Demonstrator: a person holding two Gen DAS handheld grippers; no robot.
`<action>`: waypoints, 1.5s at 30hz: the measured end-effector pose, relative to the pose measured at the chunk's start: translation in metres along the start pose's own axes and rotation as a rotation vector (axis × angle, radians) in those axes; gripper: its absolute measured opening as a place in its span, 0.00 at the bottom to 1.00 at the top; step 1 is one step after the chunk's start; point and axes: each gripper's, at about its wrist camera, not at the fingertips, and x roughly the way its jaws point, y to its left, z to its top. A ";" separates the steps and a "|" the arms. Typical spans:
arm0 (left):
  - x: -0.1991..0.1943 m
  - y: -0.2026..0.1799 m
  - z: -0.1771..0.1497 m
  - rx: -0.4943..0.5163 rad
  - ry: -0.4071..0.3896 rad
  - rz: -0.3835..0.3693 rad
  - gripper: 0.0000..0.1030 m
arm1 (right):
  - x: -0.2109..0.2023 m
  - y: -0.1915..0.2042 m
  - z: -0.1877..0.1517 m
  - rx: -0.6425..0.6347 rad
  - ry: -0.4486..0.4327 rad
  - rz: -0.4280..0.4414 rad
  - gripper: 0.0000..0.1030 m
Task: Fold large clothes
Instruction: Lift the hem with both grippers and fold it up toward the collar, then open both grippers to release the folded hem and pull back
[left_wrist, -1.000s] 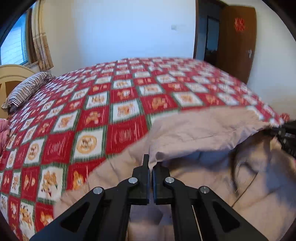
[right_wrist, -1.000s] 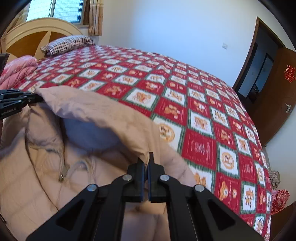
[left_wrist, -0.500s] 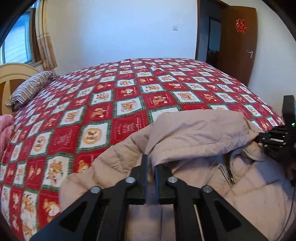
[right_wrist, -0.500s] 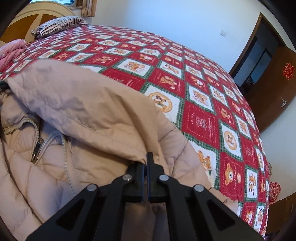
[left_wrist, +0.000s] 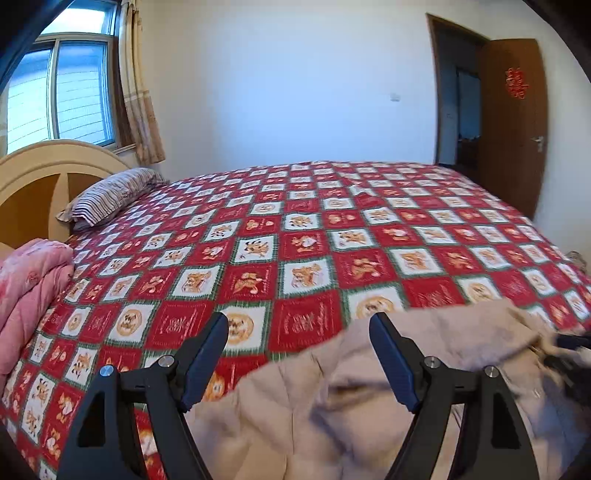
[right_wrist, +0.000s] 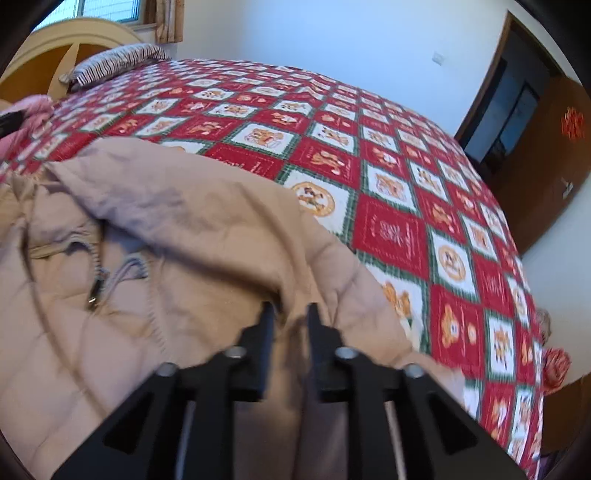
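A beige padded jacket (right_wrist: 155, 258) lies on the red patterned bedspread (left_wrist: 295, 240), its hood folded down over the zipper (right_wrist: 94, 291). It also shows in the left wrist view (left_wrist: 369, 398) at the lower right. My left gripper (left_wrist: 297, 332) is wide open and empty, above the jacket's left edge. My right gripper (right_wrist: 290, 314) has its jaws partly open, with the jacket's fabric between and just beyond the fingertips. The right gripper shows blurred at the right edge of the left wrist view (left_wrist: 569, 350).
A striped pillow (left_wrist: 107, 195) lies by the wooden headboard (left_wrist: 33, 184). A folded pink quilt (left_wrist: 26, 291) sits at the bed's left side. An open brown door (left_wrist: 513, 122) stands at the far right. A window (left_wrist: 55, 88) is at the upper left.
Both grippers have let go of the jacket's hood edge. The left one opened wide and swung left; the right one opened partly. The hood now rests folded on the jacket.
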 end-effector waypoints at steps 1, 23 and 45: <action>0.009 -0.002 0.002 -0.001 0.010 0.003 0.77 | -0.007 -0.002 -0.002 0.006 -0.004 0.001 0.43; 0.101 -0.038 -0.060 -0.022 0.253 -0.086 0.88 | 0.073 0.006 0.050 0.196 -0.044 0.129 0.43; 0.116 -0.049 -0.065 0.045 0.302 0.003 0.99 | 0.088 0.027 0.047 0.112 -0.033 0.002 0.43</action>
